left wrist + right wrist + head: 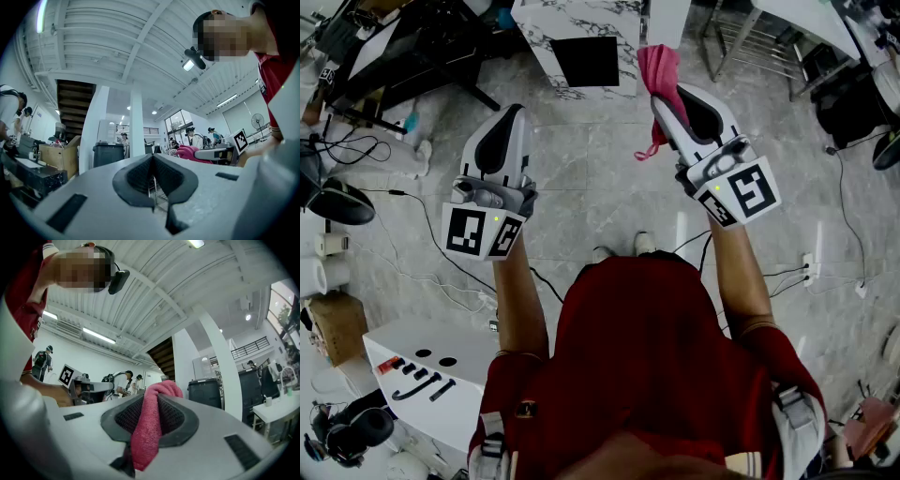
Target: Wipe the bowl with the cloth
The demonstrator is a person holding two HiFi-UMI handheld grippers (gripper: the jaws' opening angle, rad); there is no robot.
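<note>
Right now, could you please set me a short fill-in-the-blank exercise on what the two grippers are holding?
The right gripper is shut on the pink cloth, while the left gripper holds ____.
The left gripper's fingers are ____, not open.
The bowl shows in ____ of the three views.
Missing words: nothing; shut; none.

The right gripper [149, 414] has its dark fingers [177, 420] clamped on a pink-red cloth [146, 437], which bunches above them and trails toward the camera. Behind stand a white column [219, 357] and a dark bin [205, 391].
</note>
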